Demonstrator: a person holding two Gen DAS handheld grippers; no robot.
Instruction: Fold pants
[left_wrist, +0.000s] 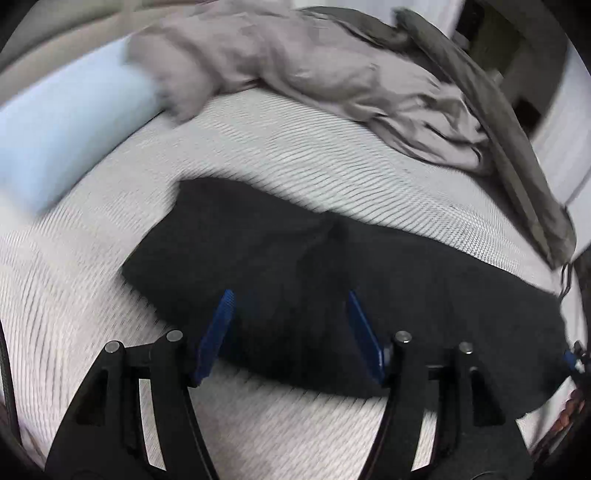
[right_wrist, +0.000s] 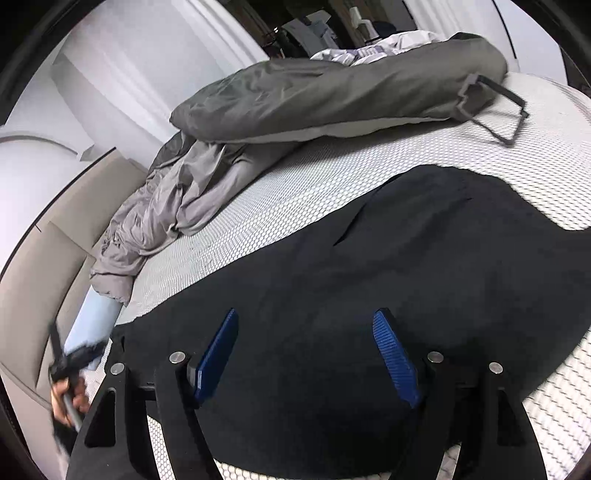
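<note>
Black pants (left_wrist: 295, 251) lie flat across the white mesh mattress (left_wrist: 295, 147), folded into a long dark band. My left gripper (left_wrist: 290, 295) hovers over the near edge of the band, open, its blue pads (left_wrist: 218, 332) apart with nothing pinched. In the right wrist view the pants (right_wrist: 406, 258) fill the middle of the picture. My right gripper (right_wrist: 306, 314) is open above them, and its blue pads (right_wrist: 397, 360) are wide apart and clear of the cloth. The left gripper (right_wrist: 74, 360) shows blurred at the left edge, held by a hand (right_wrist: 68, 400).
A crumpled grey quilt (left_wrist: 314, 74) lies along the far side of the bed, with a dark grey bag (right_wrist: 332, 92) and its strap (right_wrist: 506, 110) beside it. A light blue pillow (left_wrist: 66, 125) sits at the left. A beige headboard (right_wrist: 40, 266) and white wall panels border the bed.
</note>
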